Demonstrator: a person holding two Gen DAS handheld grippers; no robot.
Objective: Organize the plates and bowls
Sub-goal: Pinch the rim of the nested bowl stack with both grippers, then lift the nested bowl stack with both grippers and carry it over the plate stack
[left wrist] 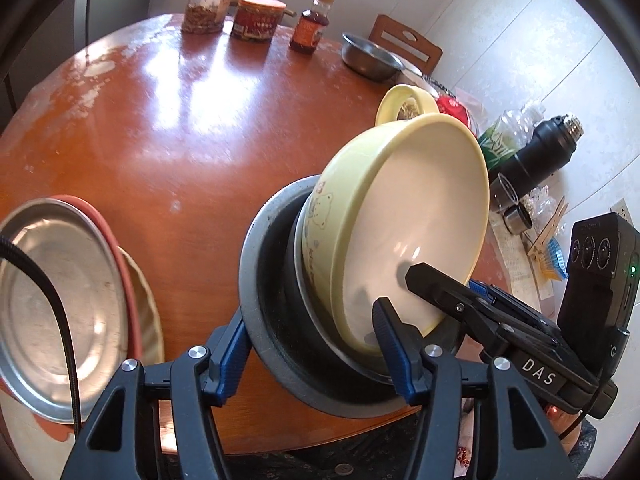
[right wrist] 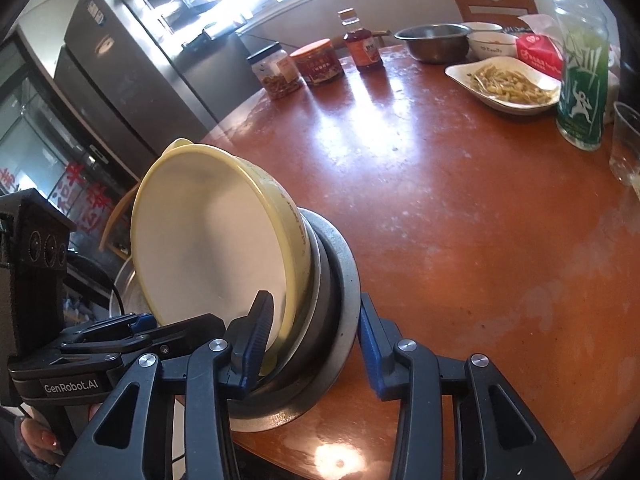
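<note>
Both tools reach in low from the near edge of the round desk and meet at a tilted stack of bowls. The left tool has its fingers spread around the stack's rim, one blue pad against the outside of the grey bowl, the other inside the yellow bowl. Whether the pads truly press the stack cannot be told. The right tool stands likewise, its left pad inside the yellow bowl and its right pad just outside the grey bowl.

The stack leans on its side at the desk's near edge: a smooth, glossy yellow bowl with a pale inside and small bear prints on its wall, nested in a thin metal bowl, nested in a matte grey bowl with a dark inside.

To the left lie stacked plates: a dull steel plate over a red one and a pale one beneath. At the far side stand a steel bowl, a white dish of pale strips of food, two jars, a brown sauce bottle and a green-labelled plastic bottle. The desk top is shiny reddish wood, worn pale in patches.
</note>
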